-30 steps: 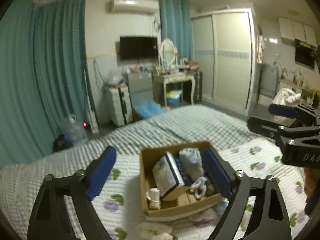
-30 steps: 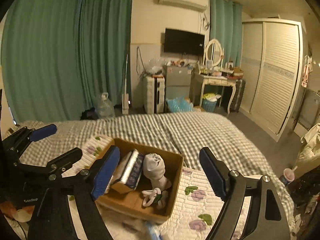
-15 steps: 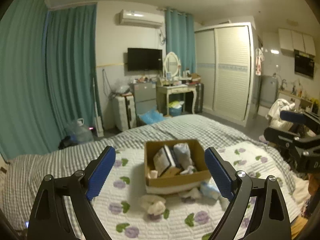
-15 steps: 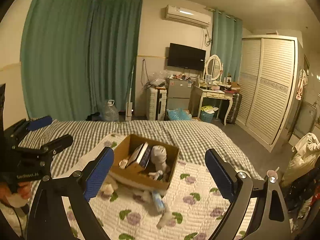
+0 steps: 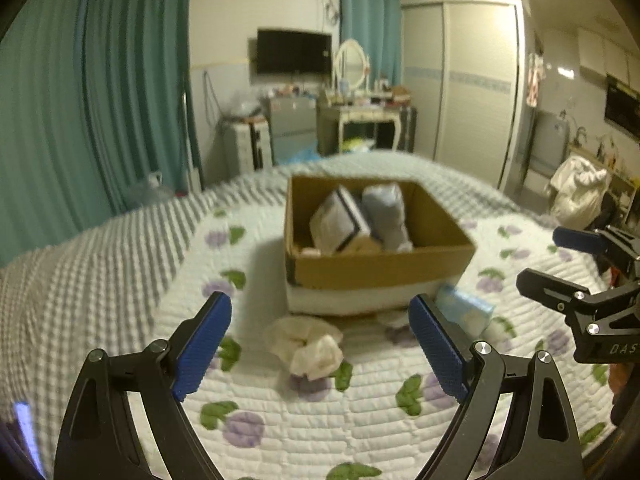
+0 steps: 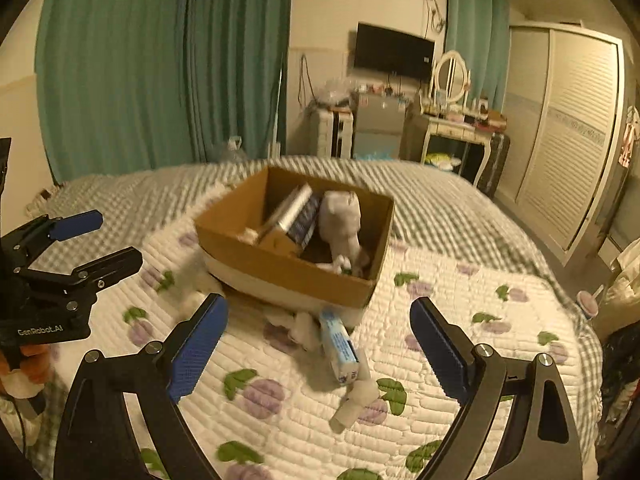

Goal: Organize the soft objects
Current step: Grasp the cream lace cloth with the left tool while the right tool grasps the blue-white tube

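Observation:
A brown cardboard box (image 5: 380,272) (image 6: 280,268) stands on the flowered quilt and holds a book, a grey soft toy (image 5: 386,216) (image 6: 340,220) and small white items. A crumpled cream cloth (image 5: 308,344) lies in front of the box, between the fingers of my open, empty left gripper (image 5: 320,344). A light blue pack (image 5: 464,312) (image 6: 340,344) lies by the box's near corner. A small white soft item (image 6: 356,400) lies beside it. My right gripper (image 6: 320,344) is open and empty above the pack.
The bed's flowered quilt (image 5: 320,420) lies over a grey checked blanket (image 6: 440,208). Green curtains (image 6: 160,72), a TV (image 5: 294,51), a dressing table (image 6: 452,128) and a white wardrobe (image 5: 472,80) stand beyond the bed.
Both grippers have dropped lower and closer to the box and the items in front of it. Both stay open and empty.

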A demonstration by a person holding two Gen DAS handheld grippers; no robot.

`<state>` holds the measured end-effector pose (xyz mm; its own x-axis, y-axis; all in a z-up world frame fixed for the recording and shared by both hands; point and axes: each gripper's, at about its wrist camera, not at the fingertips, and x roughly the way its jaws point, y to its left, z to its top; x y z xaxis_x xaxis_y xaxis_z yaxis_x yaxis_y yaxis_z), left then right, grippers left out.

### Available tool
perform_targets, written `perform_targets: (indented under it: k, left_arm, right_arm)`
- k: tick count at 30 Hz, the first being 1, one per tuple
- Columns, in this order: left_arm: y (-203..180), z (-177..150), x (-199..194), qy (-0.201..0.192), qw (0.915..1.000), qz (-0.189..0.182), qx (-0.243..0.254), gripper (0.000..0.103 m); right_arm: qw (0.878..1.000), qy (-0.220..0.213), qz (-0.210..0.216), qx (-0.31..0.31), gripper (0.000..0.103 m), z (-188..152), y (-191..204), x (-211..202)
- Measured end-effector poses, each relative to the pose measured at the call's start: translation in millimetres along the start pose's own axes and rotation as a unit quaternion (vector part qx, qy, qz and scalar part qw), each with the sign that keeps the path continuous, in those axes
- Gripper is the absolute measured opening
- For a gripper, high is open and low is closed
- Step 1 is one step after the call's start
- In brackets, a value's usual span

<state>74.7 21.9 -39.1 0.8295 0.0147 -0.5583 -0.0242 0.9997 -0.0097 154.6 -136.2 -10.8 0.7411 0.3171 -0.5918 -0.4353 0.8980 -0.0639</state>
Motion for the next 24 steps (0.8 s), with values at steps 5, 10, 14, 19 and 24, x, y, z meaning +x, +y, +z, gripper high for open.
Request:
perform_targets:
  k: [5,10,14,19,24]
  left_arm:
    - [3,-18,49,0.037,0.9993,0.000,-0.007,0.091]
    - [11,-41,84,0.071,0.9974,0.003,-0.009,0.090]
    - [17,-56,105,0.099,0.9949,-0.001,-0.017,0.090]
    - [10,-62,117,0.112,0.9934,-0.017,-0.012,0.079]
    - [2,-65,115,0.112,0.9932,-0.031,0.000,0.051]
  right_arm:
    - [0.999,0.042,-0.001,-0.002,0.093,-12,-10,55]
    - [0.997,0.075,-0.004,-0.019,0.088,-24,-11,96]
    - [0.995,0.099,0.008,-0.010,0.067,-35,-19,113]
    - [0.993,0.114,0.016,-0.010,0.036,-43,-24,121]
    - [0.993,0.113,0.022,-0.013,0.021,-45,-25,116]
